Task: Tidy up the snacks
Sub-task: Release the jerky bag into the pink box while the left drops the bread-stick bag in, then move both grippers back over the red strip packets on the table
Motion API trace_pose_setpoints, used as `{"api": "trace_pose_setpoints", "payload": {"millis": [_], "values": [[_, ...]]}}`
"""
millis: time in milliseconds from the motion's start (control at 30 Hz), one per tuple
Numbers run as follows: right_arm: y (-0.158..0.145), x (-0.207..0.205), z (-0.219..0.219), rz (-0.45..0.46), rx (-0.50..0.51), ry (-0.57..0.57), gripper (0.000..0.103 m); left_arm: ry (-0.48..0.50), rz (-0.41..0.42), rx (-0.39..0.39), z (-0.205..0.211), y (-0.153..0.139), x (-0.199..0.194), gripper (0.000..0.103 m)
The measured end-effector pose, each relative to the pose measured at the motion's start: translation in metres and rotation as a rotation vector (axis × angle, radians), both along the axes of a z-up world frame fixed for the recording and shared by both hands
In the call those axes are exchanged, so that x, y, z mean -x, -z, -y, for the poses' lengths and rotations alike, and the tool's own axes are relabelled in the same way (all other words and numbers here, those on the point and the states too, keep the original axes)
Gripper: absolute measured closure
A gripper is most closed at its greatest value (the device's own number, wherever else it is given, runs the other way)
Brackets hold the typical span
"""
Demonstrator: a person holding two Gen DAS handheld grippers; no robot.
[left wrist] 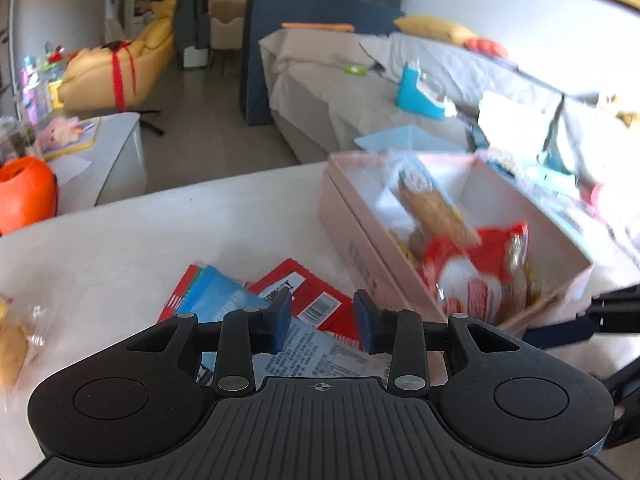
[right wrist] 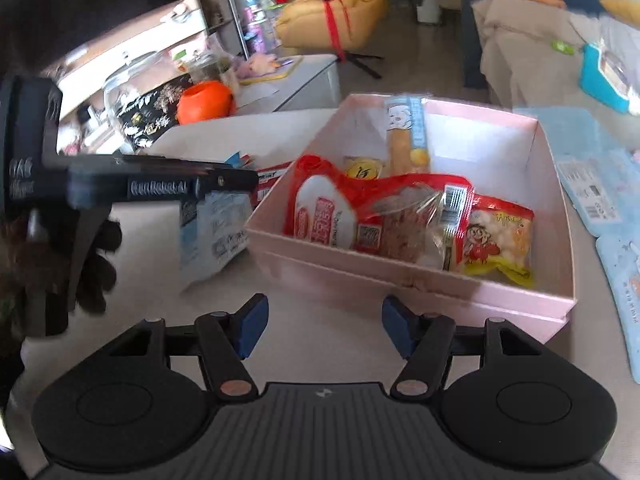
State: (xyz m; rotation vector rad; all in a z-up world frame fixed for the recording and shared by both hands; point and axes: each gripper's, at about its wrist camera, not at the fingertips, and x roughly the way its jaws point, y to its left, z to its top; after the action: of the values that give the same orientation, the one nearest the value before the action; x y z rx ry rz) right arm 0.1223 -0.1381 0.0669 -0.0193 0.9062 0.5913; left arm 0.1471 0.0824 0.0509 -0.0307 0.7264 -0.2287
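1. A pink box is seen standing on a white table, open at the top
2. Several snacks are held inside it: a large red-and-white packet, a small red-and-yellow packet at the near corner, a long blue-edged stick packet leaning against the far wall, and a small yellow piece behind the red packet
3. The right gripper is held over bare table just in front of the box's near wall; its jaws are parted fairly wide and nothing is seen between the blue pads
4. The left gripper is pointed down over a loose pile left of the box, where a red packet with a barcode and a pale blue packet lie overlapped; its jaws are set narrow, and no item is seen pinched between the pads
5. A clear-wrapped yellow snack is left apart at the table's left edge
6. Flat blue packets are laid to the right of the box
7. An orange round object is seen on a lower surface beyond the table
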Motion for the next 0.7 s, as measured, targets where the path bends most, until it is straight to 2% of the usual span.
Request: {"api": "trace_pose_setpoints", "payload": {"millis": [67, 200, 267, 367, 467, 533, 633, 700], "values": [[0.003, -0.012, -0.002, -0.023, -0.051, 0.010, 0.040, 0.027, -0.030, -0.037, 0.001, 0.006, -0.003, 0.071], [0.007, -0.028, -0.017, 0.007, -0.056, 0.021, 0.039, 0.060, -0.058, -0.110, -0.012, 0.009, 0.014, 0.073], [0.011, -0.034, -0.027, 0.003, -0.073, 0.013, 0.039, 0.045, -0.079, -0.152, -0.025, 0.013, 0.027, 0.073], [0.010, -0.036, -0.048, 0.008, -0.105, -0.024, 0.039, -0.001, -0.113, -0.173, -0.046, 0.022, 0.041, 0.072], [0.004, -0.029, -0.075, 0.062, -0.073, -0.083, 0.039, -0.064, -0.111, -0.127, -0.064, 0.019, 0.046, 0.072], [0.002, -0.027, -0.096, 0.088, -0.029, -0.114, 0.039, -0.108, -0.077, -0.067, -0.073, 0.012, 0.045, 0.072], [0.006, -0.023, -0.105, 0.061, -0.010, -0.140, 0.039, -0.136, -0.033, 0.046, -0.076, -0.002, 0.033, 0.072], [0.010, -0.014, -0.103, 0.058, -0.005, -0.150, 0.039, -0.127, -0.011, 0.093, -0.067, -0.008, 0.012, 0.072]]}}
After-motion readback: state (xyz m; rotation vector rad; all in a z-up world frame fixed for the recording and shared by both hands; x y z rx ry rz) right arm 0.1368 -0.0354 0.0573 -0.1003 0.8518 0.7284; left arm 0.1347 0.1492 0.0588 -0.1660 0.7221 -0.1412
